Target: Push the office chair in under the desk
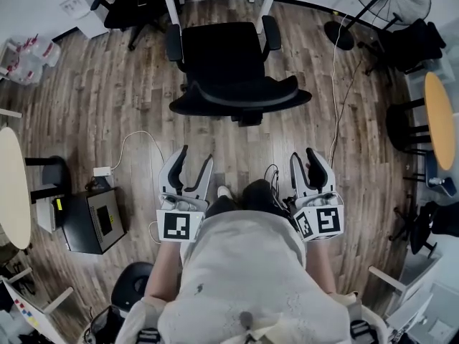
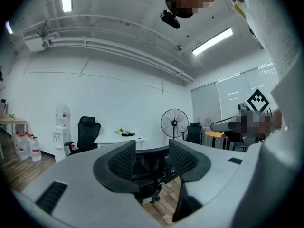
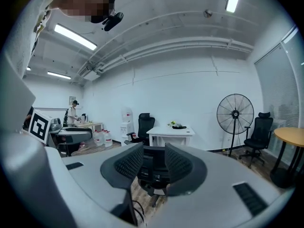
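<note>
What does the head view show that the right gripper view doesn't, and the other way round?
Only the head view: the black box on the floor.
Only the right gripper view: the ceiling lights and a person standing at a far table.
Both: the office chair, the white desk beyond it, the standing fan, and the right tongs, open and empty.

The desk (image 1: pixel 170 2) is cut off by the top edge; the base of the office chair (image 1: pixel 222 56) is largely hidden beneath its seat.
</note>
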### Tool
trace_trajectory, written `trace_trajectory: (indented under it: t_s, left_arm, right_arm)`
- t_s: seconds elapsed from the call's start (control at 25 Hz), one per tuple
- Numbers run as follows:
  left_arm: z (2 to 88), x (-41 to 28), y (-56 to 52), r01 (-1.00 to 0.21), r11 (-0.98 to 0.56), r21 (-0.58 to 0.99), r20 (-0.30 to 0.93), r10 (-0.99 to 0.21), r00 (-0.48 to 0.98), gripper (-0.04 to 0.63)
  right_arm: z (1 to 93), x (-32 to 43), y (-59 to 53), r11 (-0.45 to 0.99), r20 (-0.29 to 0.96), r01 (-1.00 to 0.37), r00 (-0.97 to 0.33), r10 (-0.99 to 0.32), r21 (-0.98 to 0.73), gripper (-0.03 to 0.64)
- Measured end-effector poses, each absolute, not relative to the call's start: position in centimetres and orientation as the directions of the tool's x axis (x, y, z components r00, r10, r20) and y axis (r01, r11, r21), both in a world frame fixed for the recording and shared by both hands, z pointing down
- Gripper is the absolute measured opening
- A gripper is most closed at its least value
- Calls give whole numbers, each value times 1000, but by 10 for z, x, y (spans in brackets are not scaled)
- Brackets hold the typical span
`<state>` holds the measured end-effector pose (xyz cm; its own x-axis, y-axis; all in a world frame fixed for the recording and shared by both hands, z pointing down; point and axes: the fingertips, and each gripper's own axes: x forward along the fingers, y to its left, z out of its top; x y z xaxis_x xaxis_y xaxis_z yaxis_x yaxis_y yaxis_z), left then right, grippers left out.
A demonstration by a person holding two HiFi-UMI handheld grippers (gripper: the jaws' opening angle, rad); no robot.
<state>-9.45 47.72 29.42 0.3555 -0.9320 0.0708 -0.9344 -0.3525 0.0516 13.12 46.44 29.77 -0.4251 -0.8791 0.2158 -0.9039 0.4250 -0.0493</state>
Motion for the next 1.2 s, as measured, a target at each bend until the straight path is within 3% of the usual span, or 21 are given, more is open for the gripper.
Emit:
trace_trajectory:
  t_s: [0.36, 1.2]
  left_arm:
    - [305, -76, 450, -935, -353, 30, 100, -930, 354, 241]
    - [312, -34, 386, -985, -153, -83, 126, -982, 142, 241]
  right_arm:
    - [310, 150, 434, 443, 234, -896, -435, -869, -20, 152]
    - [344, 213, 326, 570, 272, -822, -544, -794, 20, 158]
